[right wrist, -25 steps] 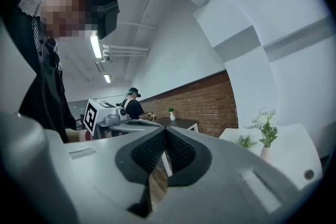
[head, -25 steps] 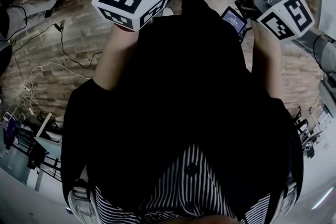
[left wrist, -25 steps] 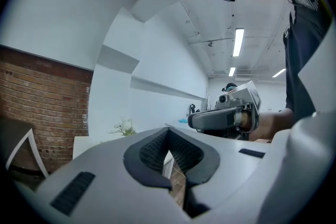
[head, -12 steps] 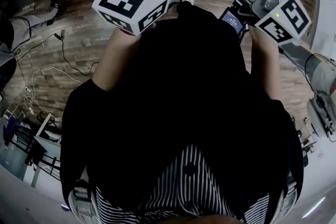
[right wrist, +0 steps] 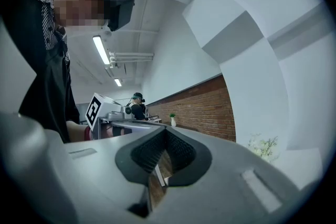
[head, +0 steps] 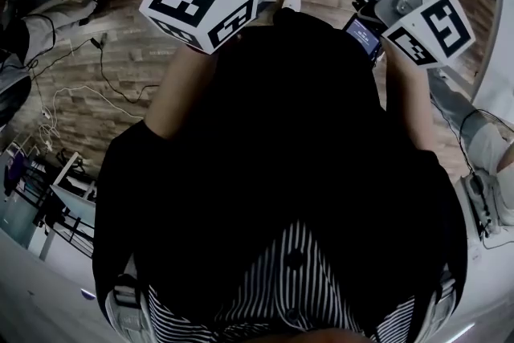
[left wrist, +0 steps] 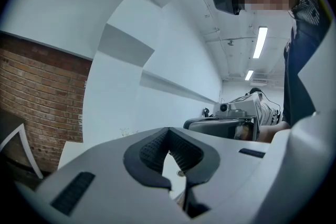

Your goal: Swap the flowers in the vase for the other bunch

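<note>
Closest, at the bottom of the head view, is the person's striped shirt [head: 289, 285] under a dark garment [head: 281, 149] that fills the middle of the frame. Past it both forearms [head: 173, 92] reach toward the top of the picture. One marker cube [head: 201, 0] sits at upper left and another at upper right. A plank floor [head: 120, 52] with loose cables [head: 76, 100] lies at the left.

The left gripper [left wrist: 169, 136] has its ribbed pads pressed together at the tips, with nothing between them. It faces a white wall, and a brick wall [left wrist: 37, 97] shows at the left edge. The right gripper [right wrist: 165, 136] is likewise closed and empty, pad against pad.

Farther off in the right gripper view, a small white vase [right wrist: 173, 122] stands upright near the centre of the frame, on a surface along the brick wall. A green sprig [right wrist: 171, 115] rises from its mouth, too small to tell more. At lower right, pale green stems [right wrist: 265, 147] show against a white surface; whether they sit in a container cannot be told. Farthest, another person [right wrist: 138, 107] in a cap stands under ceiling lights [right wrist: 101, 50].
</note>
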`<state>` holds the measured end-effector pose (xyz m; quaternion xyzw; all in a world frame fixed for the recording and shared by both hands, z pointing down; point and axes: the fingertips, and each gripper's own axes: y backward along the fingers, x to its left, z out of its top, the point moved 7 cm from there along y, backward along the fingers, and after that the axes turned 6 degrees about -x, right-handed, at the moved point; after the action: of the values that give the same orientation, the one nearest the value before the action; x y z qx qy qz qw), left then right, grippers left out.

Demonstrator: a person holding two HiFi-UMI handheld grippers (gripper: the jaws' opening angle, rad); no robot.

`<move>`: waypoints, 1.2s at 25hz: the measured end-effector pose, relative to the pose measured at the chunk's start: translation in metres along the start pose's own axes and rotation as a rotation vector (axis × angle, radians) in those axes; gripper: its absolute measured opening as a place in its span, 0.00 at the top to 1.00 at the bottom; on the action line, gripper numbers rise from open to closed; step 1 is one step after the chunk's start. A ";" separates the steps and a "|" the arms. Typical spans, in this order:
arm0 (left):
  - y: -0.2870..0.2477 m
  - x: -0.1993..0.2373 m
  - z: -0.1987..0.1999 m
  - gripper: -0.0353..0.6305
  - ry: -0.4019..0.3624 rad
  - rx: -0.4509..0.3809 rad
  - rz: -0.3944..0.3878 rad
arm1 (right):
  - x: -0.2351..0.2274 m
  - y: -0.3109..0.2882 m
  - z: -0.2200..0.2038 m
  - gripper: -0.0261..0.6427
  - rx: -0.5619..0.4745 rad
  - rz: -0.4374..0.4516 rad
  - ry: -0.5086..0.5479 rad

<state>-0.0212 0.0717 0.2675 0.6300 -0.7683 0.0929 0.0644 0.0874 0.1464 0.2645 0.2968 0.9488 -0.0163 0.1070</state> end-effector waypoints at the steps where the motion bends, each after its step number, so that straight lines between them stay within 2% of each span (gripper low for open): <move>1: -0.006 0.000 -0.003 0.95 -0.007 0.000 0.007 | -0.007 0.002 -0.004 0.96 -0.005 0.001 -0.015; 3: -0.017 -0.001 -0.008 0.95 -0.021 0.003 0.015 | -0.019 0.006 -0.008 0.96 -0.004 0.006 -0.030; 5: -0.027 -0.005 -0.008 0.95 -0.019 0.009 0.003 | -0.024 0.009 -0.006 0.96 0.016 -0.011 0.012; 8: -0.039 -0.006 0.001 0.95 -0.006 0.023 -0.006 | -0.028 0.013 0.002 0.96 0.029 -0.100 0.096; 10: -0.051 0.000 0.007 0.95 -0.005 0.029 0.000 | -0.034 0.015 0.008 0.96 0.009 -0.144 0.106; 13: -0.065 0.011 0.014 0.95 -0.004 0.027 -0.009 | -0.042 0.013 0.016 0.96 -0.009 -0.162 0.098; 17: -0.084 0.024 0.023 0.95 -0.004 0.017 -0.060 | -0.051 0.004 0.025 0.96 -0.008 -0.205 0.107; 23: -0.130 0.014 0.032 0.95 -0.018 0.003 -0.184 | -0.073 0.027 0.037 0.96 -0.047 -0.307 0.078; 30: -0.148 0.036 0.053 0.95 -0.062 -0.003 -0.295 | -0.102 0.021 0.059 0.96 -0.115 -0.331 0.030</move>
<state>0.1178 -0.0027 0.2326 0.7386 -0.6691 0.0615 0.0545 0.1921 0.1011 0.2293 0.1299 0.9856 0.0251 0.1058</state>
